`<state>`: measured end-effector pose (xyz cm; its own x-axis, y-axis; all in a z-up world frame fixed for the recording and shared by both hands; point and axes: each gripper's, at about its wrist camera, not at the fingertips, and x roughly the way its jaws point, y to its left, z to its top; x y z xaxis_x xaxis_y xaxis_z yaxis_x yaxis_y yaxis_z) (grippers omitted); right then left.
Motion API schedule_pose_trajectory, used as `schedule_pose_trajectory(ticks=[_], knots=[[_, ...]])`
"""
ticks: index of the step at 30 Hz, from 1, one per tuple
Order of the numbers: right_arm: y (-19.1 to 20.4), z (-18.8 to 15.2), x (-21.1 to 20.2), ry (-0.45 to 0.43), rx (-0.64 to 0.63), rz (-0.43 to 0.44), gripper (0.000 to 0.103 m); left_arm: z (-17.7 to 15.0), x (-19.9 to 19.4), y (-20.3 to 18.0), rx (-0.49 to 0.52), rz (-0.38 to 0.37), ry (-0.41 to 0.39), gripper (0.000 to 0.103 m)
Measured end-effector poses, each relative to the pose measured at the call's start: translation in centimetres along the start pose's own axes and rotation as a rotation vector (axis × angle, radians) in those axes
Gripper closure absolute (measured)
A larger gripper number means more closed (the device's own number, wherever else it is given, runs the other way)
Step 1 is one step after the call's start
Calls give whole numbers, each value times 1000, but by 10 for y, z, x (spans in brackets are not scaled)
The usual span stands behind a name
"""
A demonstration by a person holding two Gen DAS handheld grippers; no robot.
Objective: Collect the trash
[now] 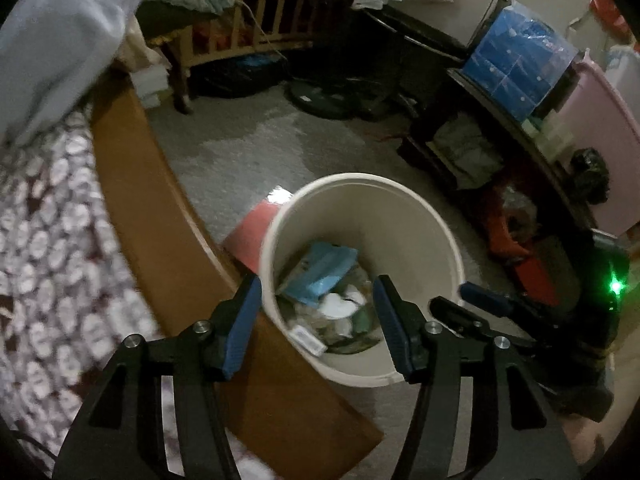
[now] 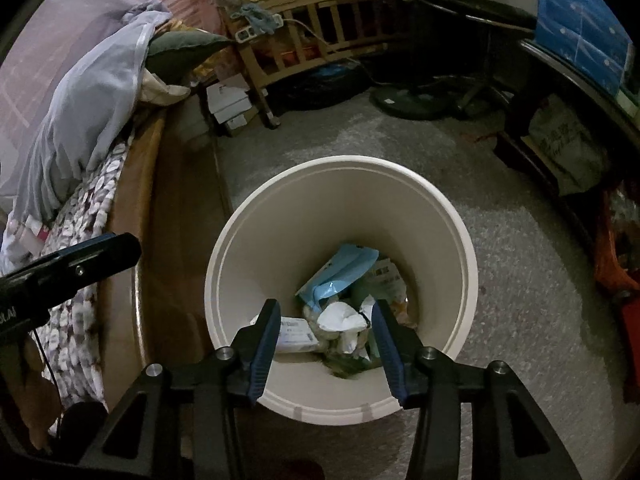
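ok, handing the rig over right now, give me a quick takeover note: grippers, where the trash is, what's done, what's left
Left gripper: open, nothing between its pads, held over the near-left rim of the bin.
Right gripper: open, empty, pointing down into the bin's mouth.
White bin: upright on the grey floor beside the bed frame.
Trash: blue wrapper, crumpled white paper and a white labelled packet lie at the bottom of the bin.
Done: that trash is in the bin.
Left: a red flat item lies on the floor against the bin; check whether it is trash. No other loose litter is clearly visible.
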<state>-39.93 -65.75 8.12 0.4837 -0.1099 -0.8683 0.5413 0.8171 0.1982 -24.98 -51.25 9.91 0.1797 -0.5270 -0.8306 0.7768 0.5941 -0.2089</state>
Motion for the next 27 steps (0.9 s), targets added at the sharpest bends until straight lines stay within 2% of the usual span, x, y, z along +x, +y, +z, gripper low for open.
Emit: schedule_pose_trajectory(ticks=[1, 6, 12, 15, 21, 27], knots=[[1, 0, -1, -4, 0, 1, 57, -1, -3, 1, -1, 24, 17, 46], [15, -3, -16, -57, -3, -3, 57, -9, -31, 10, 6, 135, -58, 46], [42, -5, -48, -172, -34, -21, 56, -21, -73, 26, -32, 189, -149, 46], [55, -8, -65, -217, -47, -18, 48, -27, -92, 30, -37, 210, -183, 46], [78, -16, -92, -269, -82, -1, 43, -41, -132, 25, -10, 287, -263, 46], [90, -25, -118, -324, -105, -8, 40, -58, -169, 20, 13, 292, -393, 46]])
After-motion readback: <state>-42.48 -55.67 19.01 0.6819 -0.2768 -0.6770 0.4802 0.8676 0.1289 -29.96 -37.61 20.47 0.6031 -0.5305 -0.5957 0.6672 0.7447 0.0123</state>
